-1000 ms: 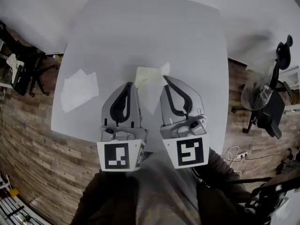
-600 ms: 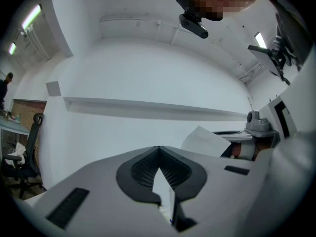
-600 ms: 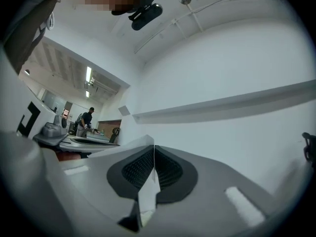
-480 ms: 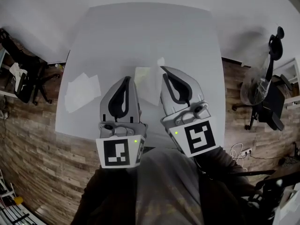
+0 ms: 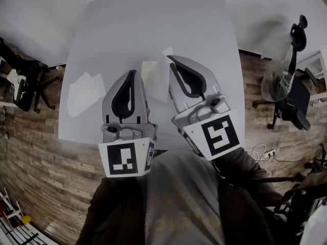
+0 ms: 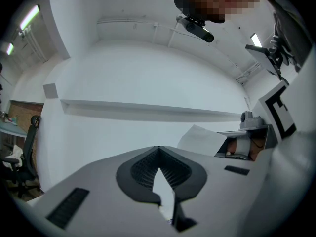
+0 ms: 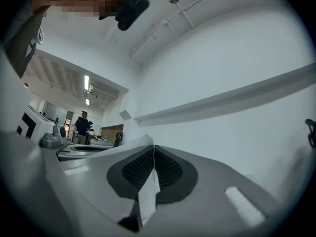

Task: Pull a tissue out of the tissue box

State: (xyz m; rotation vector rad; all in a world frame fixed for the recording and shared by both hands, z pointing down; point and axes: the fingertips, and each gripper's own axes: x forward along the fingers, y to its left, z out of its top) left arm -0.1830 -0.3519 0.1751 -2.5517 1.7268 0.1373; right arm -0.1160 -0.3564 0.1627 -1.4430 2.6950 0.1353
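Note:
Both grippers are held high, close under the head camera, above the white table [image 5: 153,19]. My right gripper [image 5: 172,61] is shut on a white tissue [image 7: 132,146]; a strip of it shows between the pads. In the head view the tissue [image 5: 162,88] hangs between the two grippers. A pale yellowish patch [image 5: 148,69] behind it looks like the tissue box, mostly hidden. The left gripper [image 5: 132,73] is shut, with nothing clearly between its pads. In the left gripper view the tissue [image 6: 203,139] shows at the right.
A loose white tissue sheet [image 5: 84,86] lies on the table's left part. Office chairs stand on the wooden floor at the left [image 5: 23,88] and the right [image 5: 291,93]. A person [image 7: 82,126] stands far off in the right gripper view.
Both grippers have come up closer to the head camera. The right one has tilted left and carried the tissue up with it.

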